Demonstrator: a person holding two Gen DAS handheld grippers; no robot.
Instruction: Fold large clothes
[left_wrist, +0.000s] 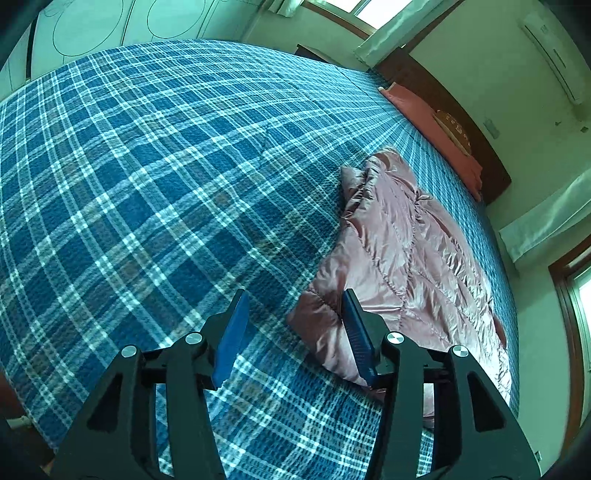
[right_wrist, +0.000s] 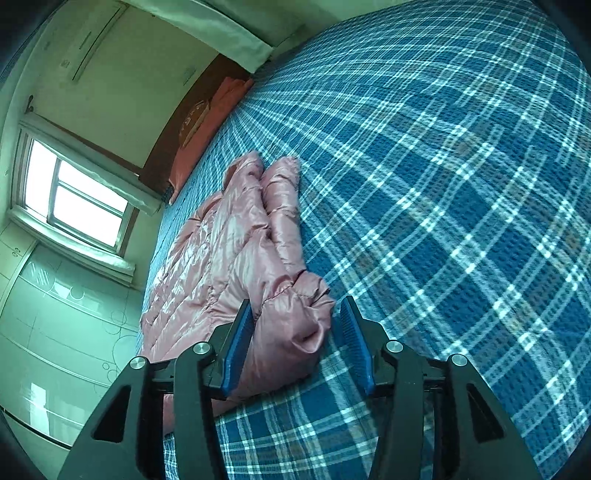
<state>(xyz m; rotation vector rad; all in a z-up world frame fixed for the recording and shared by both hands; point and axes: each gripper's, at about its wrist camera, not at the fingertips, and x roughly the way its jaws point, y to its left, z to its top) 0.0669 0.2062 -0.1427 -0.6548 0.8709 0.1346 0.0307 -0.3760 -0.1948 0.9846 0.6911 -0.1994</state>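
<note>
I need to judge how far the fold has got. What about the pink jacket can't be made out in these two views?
- Left wrist view: the pink jacket's near edge, behind the left gripper.
- Right wrist view: the near hem, behind the right gripper.
- Both views: zip and front, turned under or folded in.

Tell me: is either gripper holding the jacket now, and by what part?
Neither. Both the left gripper and the right gripper are open; the jacket lies loose on the bed.
</note>
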